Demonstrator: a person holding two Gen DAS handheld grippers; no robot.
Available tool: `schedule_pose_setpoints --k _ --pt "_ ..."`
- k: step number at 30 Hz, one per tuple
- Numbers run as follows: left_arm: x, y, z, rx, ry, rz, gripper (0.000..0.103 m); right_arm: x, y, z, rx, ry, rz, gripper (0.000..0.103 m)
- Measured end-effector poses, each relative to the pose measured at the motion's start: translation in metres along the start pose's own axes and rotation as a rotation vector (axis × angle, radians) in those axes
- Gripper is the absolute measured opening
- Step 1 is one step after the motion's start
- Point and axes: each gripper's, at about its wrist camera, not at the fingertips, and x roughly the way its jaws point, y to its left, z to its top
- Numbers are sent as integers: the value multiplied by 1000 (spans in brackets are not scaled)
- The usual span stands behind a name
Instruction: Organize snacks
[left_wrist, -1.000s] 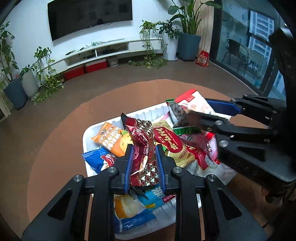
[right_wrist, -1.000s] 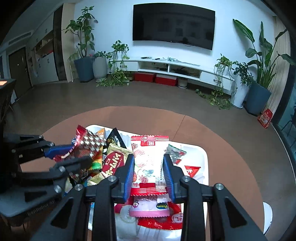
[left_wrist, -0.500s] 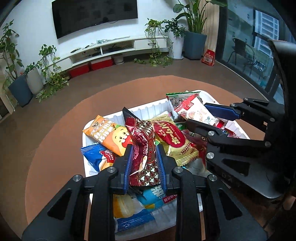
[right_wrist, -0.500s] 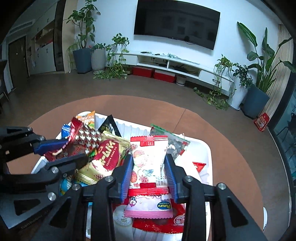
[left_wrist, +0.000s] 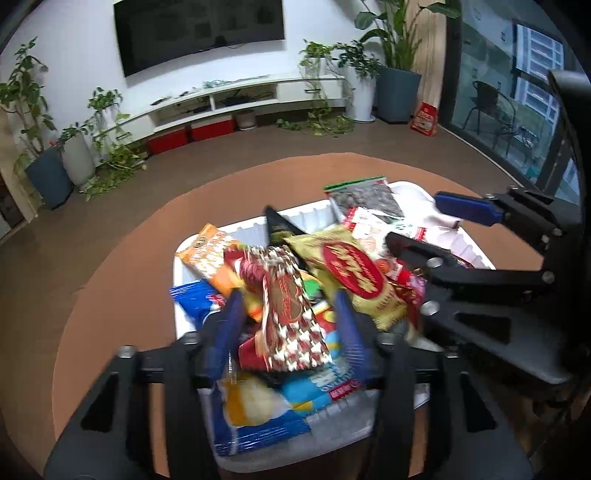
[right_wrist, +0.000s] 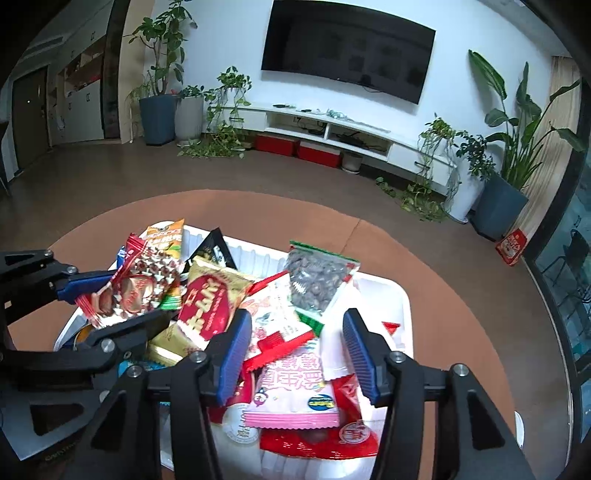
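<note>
Both jaws are now standing wide, releasing packets gripped 0.5 s ago: left gripper (left_wrist: 288, 317) around the houndstooth packet (left_wrist: 291, 317), right gripper (right_wrist: 297, 347) around the white-red packet (right_wrist: 275, 317), at tray (right_wrist: 399, 295) 6 o'clock.

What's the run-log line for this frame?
left tool: open, around red houndstooth packet | right tool: open, over white-red packet | both packets in white tray

A red houndstooth packet (left_wrist: 286, 314), a gold-and-red packet (left_wrist: 351, 275), a white tray (right_wrist: 399, 295), a brown table (left_wrist: 122, 295).
</note>
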Motion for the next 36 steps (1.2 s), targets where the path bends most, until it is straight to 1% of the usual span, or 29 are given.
schedule_pose_setpoints --k 1,3,4,5,8,10,11,13,14,16,17,18,19,20,21,22,24,26,27,28,29,32,34,36 --pt "-1 3 0 -13 -3 0 73 -1 -3 0 7 -3 -8 59" --pt "-5 10 -1 -41 -9 -15 86 -5 -8 -1 27 -11 -15 66" --pt "-7 12 -1 -50 -12 -16 90 -7 -10 -1 33 -17 -13 68" --pt "-9 13 -1 -54 -16 -13 91 -9 -10 -1 34 -27 -16 71" --pt "-17 16 -2 -59 -25 1 91 -14 -7 -1 18 -39 -26 72" --pt "-23 18 -3 -61 -34 20 98 -17 -6 -1 14 -48 -30 72" --pt "-27 18 -3 -64 -43 31 103 -18 -5 -1 16 -52 -30 74" --pt "-34 22 -5 -80 -61 60 103 -23 -6 -2 19 -65 -39 76" --pt "-36 24 -5 -86 -61 92 103 -26 -8 -2 22 -72 -43 76" --pt "-46 29 -8 -107 -87 110 103 -33 -12 -2 36 -88 -49 78" --pt "-51 31 -9 -123 -99 105 103 -39 -16 -2 51 -101 -51 82" --pt "-58 33 -11 -142 -113 84 103 -43 -19 -2 62 -112 -51 85" --pt "-64 33 -13 -150 -127 52 103 -48 -22 -3 75 -124 -47 87" --pt "-72 31 -15 -150 -141 23 103 -55 -25 -4 92 -138 -40 89" --pt "-79 29 -17 -143 -151 14 103 -61 -27 -6 106 -149 -31 91" --pt "-87 25 -19 -137 -153 29 103 -67 -30 -8 121 -159 -21 92" --pt "-105 16 -26 -145 -177 127 103 -82 -32 -15 150 -175 -9 96" --pt "-125 8 -38 -185 -213 293 103 -95 -33 -21 161 -186 -3 96" --pt "-135 4 -46 -201 -226 354 103 -102 -32 -25 166 -191 -2 96" --pt "-142 0 -51 -203 -233 367 103 -111 -32 -32 174 -193 0 96" --pt "-147 -3 -56 -197 -235 356 103 -116 -31 -36 181 -194 2 96" --pt "-160 -13 -76 -191 -222 276 103 -133 -28 -56 209 -179 -2 98" --pt "-163 -15 -87 -211 -192 253 103 -142 -24 -72 213 -157 -15 98" --pt "-166 -17 -99 -232 -161 209 103 -150 -21 -91 221 -133 -22 98"
